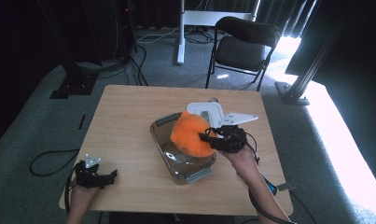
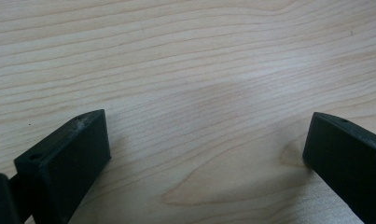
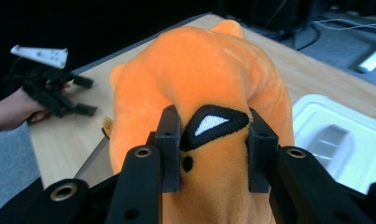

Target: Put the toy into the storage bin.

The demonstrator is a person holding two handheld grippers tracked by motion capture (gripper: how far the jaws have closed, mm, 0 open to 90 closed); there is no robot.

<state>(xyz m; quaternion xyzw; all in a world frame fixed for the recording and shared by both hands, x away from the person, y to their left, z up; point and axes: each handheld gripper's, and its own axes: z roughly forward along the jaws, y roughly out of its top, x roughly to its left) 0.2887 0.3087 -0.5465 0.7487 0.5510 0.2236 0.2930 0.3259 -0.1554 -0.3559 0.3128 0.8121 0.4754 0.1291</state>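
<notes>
**Right gripper has the plush, container sits directly under it**

Right gripper [image 3: 213, 154] is clamped on the orange plush toy [image 3: 199, 79]: jaws pinch a fold of fabric with the black-and-white patch between them. Most of the toy's body runs forward, away from the fingertips, long axis roughly in line with the jaws. In the high view the toy [image 1: 191, 133] hangs over the clear container [image 1: 176, 161], low enough that I can't tell if it touches the bottom. White lid [image 1: 206, 112] lies just beyond the fingers, on the table [image 1: 125, 121].

Left gripper [image 1: 96, 176] rests at the near table edge, well apart from the toy, jaws wide and holding nothing, bare wood between them. Right hand is the only one placed to act; my read is a straight down/up move relative to the container.
</notes>
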